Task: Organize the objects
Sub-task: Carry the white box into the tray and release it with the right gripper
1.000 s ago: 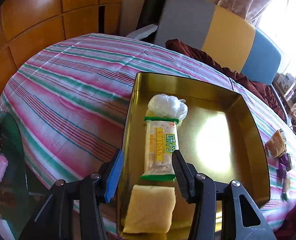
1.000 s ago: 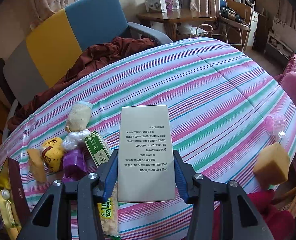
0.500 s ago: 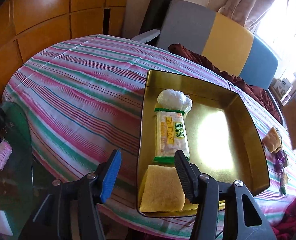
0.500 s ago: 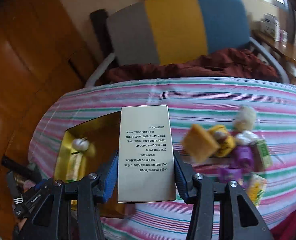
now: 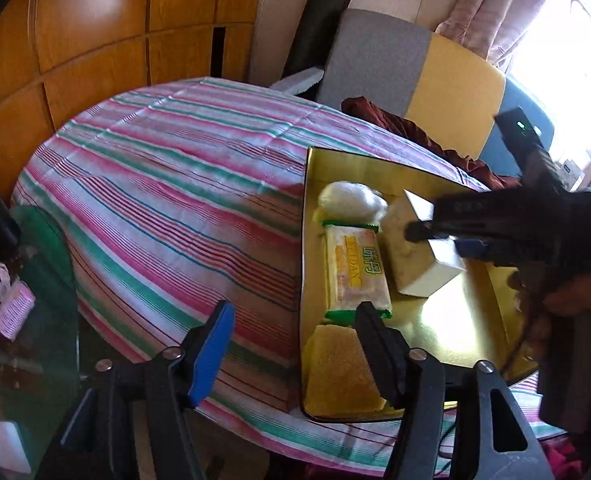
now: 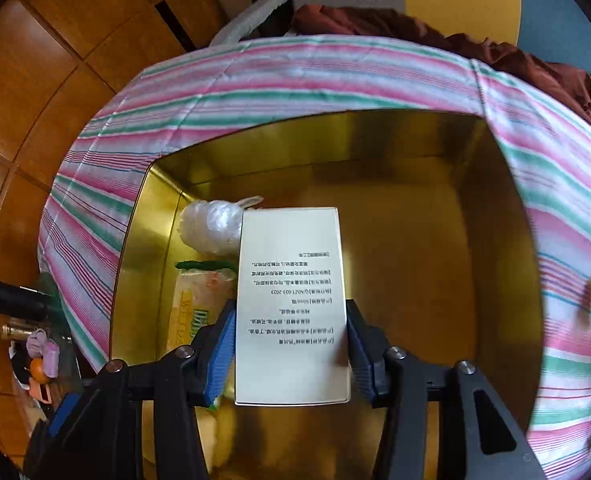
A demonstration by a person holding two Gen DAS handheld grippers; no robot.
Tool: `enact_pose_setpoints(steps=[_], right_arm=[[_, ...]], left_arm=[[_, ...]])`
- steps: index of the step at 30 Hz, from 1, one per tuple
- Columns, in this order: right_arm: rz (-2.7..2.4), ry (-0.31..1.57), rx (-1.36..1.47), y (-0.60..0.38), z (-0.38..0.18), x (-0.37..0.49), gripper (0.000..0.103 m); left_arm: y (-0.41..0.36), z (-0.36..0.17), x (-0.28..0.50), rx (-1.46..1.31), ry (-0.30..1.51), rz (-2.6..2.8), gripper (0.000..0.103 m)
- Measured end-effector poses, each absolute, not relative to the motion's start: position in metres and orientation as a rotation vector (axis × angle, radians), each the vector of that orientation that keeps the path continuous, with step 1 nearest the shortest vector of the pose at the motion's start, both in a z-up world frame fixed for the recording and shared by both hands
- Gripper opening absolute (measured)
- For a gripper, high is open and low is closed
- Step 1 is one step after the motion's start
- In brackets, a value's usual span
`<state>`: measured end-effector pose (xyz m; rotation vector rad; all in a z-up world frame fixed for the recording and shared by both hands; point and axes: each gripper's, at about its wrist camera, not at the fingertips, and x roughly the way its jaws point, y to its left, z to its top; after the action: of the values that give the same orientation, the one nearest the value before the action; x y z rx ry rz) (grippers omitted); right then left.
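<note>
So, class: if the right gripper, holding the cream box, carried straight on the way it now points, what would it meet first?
Probably the bare floor of the gold tray, right of the snack packet; the cream box would touch first. Depth is unclear.

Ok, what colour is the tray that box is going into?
Shiny gold: the tray is metallic gold inside and on its walls, clearest in the right wrist view.

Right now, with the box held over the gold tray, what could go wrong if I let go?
1. The box, clamped in the right gripper, hangs tilted beside the snack pack and plastic ball; released here, it may land on them.
2. The left gripper, jaws just opened and empty, straddles the tray edge by the sponge and could knock it.
</note>
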<state>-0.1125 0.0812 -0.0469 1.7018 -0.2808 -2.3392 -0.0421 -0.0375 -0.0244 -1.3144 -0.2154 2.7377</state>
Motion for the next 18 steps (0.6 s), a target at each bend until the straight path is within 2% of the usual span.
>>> enact_pose_setpoints(steps=[2, 4, 6, 8, 9, 12, 18], right_arm=[[-2.278, -0.360, 1.698, 0.074, -0.051, -0.118, 0.054], [-2.217, -0.431, 1.693, 0.074, -0.056, -0.121, 0.057], [-2.225, -0.429, 1.666, 0.075, -0.054, -0.118, 0.065], [-2.258, -0.428, 1.630, 0.083, -0.047, -0.110, 0.078], [-2.261, -0.444, 1.612, 0.089, -0.045, -0.106, 0.079], [-2.277, -0.447, 1.580, 0.106, -0.036, -0.094, 0.080], [-2.392, -0.337, 1.499, 0.133, -0.018, -0.064, 0.080]], left_arm=[[-0.040, -0.023, -0.042, -1.301, -0.218, 2.760, 0.075], [-0.042, -0.022, -0.041, -1.296, -0.219, 2.772, 0.077], [-0.043, -0.022, -0.041, -1.295, -0.223, 2.780, 0.079], [-0.043, -0.023, -0.041, -1.304, -0.222, 2.780, 0.080], [-0.042, -0.024, -0.042, -1.310, -0.218, 2.778, 0.080], [-0.038, -0.024, -0.041, -1.313, -0.191, 2.785, 0.080], [-0.027, -0.019, -0.036, -1.293, -0.153, 2.795, 0.080]])
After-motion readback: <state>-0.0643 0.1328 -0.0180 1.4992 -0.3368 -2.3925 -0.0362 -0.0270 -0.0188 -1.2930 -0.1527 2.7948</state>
